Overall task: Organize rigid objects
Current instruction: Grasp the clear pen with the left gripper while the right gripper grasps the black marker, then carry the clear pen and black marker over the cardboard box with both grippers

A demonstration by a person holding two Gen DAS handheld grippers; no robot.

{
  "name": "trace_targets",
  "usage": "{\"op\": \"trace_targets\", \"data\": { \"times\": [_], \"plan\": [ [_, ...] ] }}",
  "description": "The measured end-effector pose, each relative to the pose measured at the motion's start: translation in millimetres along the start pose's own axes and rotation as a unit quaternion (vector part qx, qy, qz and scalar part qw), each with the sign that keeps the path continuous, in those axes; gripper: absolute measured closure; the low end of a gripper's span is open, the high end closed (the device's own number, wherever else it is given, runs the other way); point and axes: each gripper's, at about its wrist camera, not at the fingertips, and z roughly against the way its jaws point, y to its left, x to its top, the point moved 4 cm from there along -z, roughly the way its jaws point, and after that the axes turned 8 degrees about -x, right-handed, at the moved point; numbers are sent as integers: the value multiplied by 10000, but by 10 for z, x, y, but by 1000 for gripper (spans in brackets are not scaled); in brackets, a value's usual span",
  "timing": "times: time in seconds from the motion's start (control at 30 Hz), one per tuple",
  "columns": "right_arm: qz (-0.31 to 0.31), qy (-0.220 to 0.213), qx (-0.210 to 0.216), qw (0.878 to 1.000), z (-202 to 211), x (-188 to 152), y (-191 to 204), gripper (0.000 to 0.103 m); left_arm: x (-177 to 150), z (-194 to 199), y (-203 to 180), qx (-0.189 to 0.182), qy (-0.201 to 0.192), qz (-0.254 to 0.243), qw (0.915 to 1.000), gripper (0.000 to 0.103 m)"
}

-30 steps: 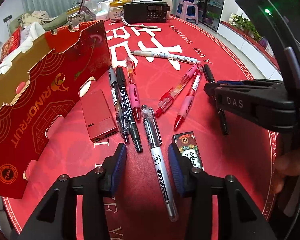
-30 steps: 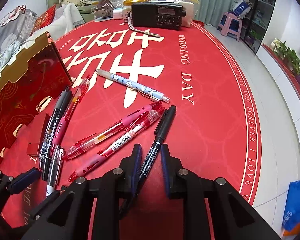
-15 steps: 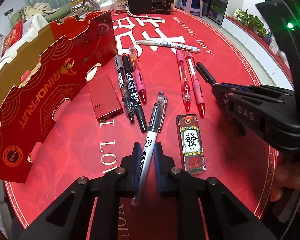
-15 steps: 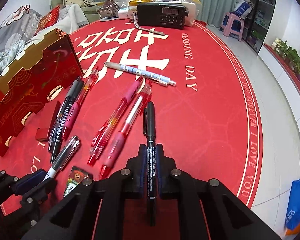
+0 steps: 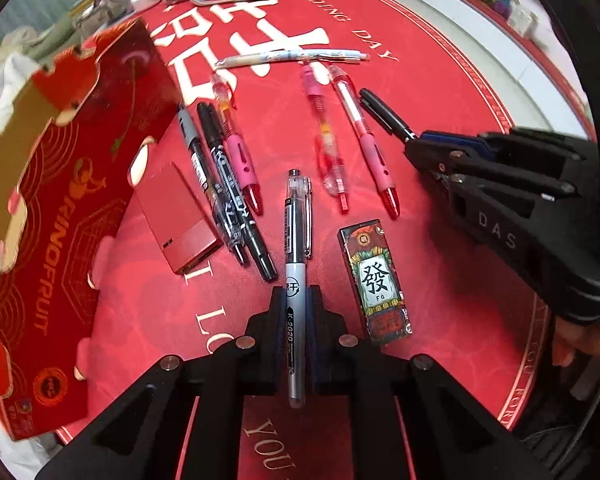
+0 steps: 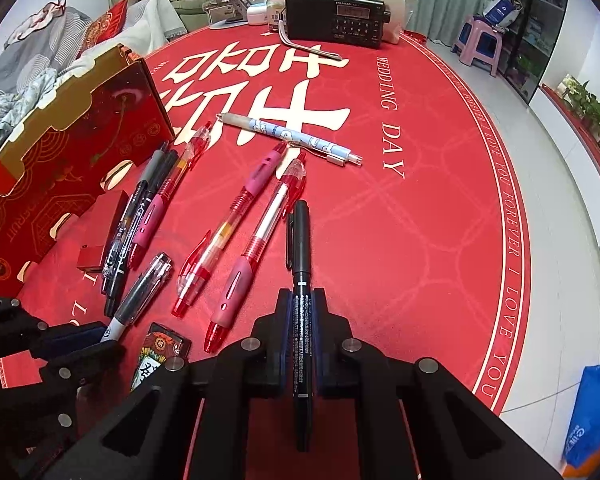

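Observation:
My left gripper is shut on a clear and silver K-2020 pen, which points away along the fingers. My right gripper is shut on a black marker pen; it also shows in the left wrist view. On the red tablecloth lie two red gel pens, a blue-white pen, and three pens side by side by the red cardboard box. A small red case and a mahjong-print box lie near my left gripper.
A black radio, jars and clutter stand at the table's far edge. The open red box stands at the left. The table edge curves along the right, with floor, a pink stool and a blue bag beyond.
Both grippers closed on their pens. The K-2020 pen and the black marker swung from slanted to straight along the fingers, and both cameras have tilted and shifted.

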Motion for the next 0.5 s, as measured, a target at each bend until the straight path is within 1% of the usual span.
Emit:
{"op": "trace_targets", "data": {
  "times": [0.1,0.17,0.2,0.23,0.27,0.3,0.33,0.4,0.5],
  "plan": [
    [22,-32,34,10000,3,-5,0,93,-8,-7,3,12,11,137,9999,92],
    [25,-34,47,10000,1,1,0,93,5,-18,-35,149,41,125,9998,93],
    [26,-25,41,10000,1,0,0,93,3,-20,-86,312,19,-17,9995,93],
    [19,-11,48,10000,0,3,-3,93,0,-18,-112,393,-32,-90,9992,94],
    [-5,-14,93,10000,3,3,-10,93,13,-18,-113,357,-93,-76,9993,94],
    [-42,-22,155,9999,14,-12,-18,93,-1,3,-111,217,-241,21,9995,94],
    [-69,-50,202,9998,33,-30,-20,93,-18,15,-114,211,-297,73,9993,94],
    [-127,-159,275,9994,105,-94,-28,93,-82,55,-107,39,-435,166,9989,94],
    [-295,-260,443,9982,214,-161,-45,93,-152,113,-108,53,-555,173,9983,94]
  ]
}}
